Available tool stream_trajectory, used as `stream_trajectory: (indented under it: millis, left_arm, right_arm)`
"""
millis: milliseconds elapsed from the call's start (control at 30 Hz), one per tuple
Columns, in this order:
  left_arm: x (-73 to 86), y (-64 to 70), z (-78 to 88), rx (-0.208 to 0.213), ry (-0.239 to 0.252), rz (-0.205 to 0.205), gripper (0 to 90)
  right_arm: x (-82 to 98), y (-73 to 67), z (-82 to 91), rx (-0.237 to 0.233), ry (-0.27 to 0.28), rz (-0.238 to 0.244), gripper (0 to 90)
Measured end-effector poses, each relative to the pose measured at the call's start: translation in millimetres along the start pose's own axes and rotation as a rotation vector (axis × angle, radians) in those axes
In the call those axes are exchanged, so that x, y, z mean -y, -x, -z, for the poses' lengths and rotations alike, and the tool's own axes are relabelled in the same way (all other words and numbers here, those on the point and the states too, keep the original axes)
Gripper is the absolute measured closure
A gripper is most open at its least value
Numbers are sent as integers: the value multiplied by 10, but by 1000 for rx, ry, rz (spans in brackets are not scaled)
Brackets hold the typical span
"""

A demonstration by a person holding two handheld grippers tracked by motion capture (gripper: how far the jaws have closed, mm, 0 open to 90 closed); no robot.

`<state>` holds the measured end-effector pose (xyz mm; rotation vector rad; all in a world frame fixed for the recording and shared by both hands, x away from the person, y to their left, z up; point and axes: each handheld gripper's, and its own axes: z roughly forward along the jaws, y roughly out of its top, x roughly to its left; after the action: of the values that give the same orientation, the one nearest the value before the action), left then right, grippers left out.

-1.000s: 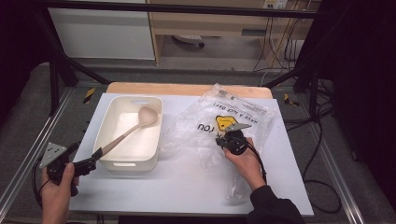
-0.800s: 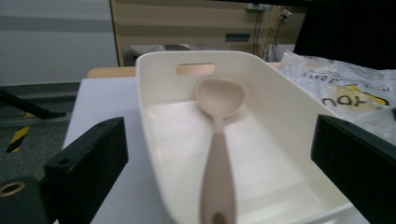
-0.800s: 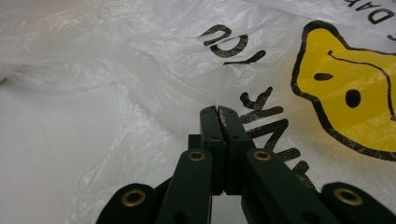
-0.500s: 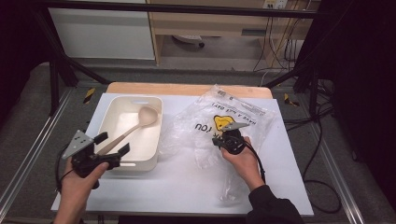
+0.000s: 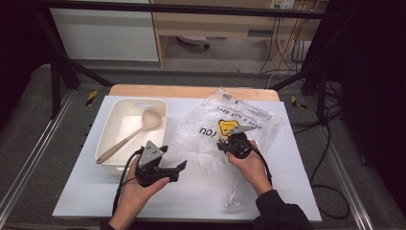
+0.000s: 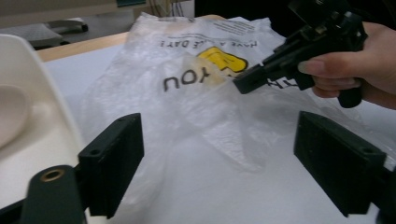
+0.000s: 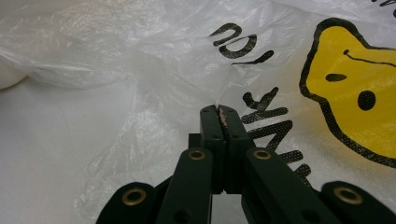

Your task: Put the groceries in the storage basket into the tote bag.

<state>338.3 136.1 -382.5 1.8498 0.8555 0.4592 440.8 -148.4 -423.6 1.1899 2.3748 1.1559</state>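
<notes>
Taking the white tub (image 5: pixel 160 108) as the landmark: it sits on the left part of the white table (image 5: pixel 86 196), and the left gripper (image 5: pixel 181 166) hangs just off its near right corner, pointing toward the plastic bag (image 5: pixel 249 115) that lies to the tub's right. Its jaws have just been closing a little but stand wide apart with nothing pinched; in the left gripper view the loose near fold of the bag (image 6: pixel 187 116) lies ahead of and between them, not yet touched.

Farther right of the tub, the right gripper (image 5: pixel 223 143) is clenched on a pinch of the film near the printed letters — the right gripper view shows its jaws pressed together with the bag's skin (image 7: pixel 154 70) drawn up to the tips.

The step in hand looks like taking a second hold so the bag's mouth can be pulled open. To do it well, the left gripper should go for a single layer at the loose edge facing the tub, low and level, and close only once film is plainly between the pads; the right hand should hold firm without tugging, since thin film slips or tears.

Containers: the tub holds one pale wooden spoon (image 5: pixel 125 140), bowl toward the far end, handle running over the near left rim. The bag appears empty and flat — though its crumpled near part is hard to read.
</notes>
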Motion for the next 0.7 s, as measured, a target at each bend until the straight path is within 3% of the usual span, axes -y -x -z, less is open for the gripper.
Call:
stream_trajectory:
  millis: [100,200,233,300,400,700]
  left_arm:
    - [67,141,-166,41,-38,-17,233]
    - [153,277,-342,60,-78,-59,302]
    - [164,290,-397,65,-80,-56,329]
    - [169,284,-499,72,-87,-27,399]
    - [196,248,-640,61,-114,-16,481]
    - [248,180,-991,45,-147,-53,699]
  right_arm:
    - [-10,-1,1,-6,9,-1,900]
    - [-19,-4,8,-16,10,-9,900]
    - [-23,-6,13,-19,12,-14,900]
    - [-37,-18,23,-20,19,-11,900]
    - [-49,-50,54,-30,24,-23,900]
    - [-49,-126,101,-30,18,-25,900]
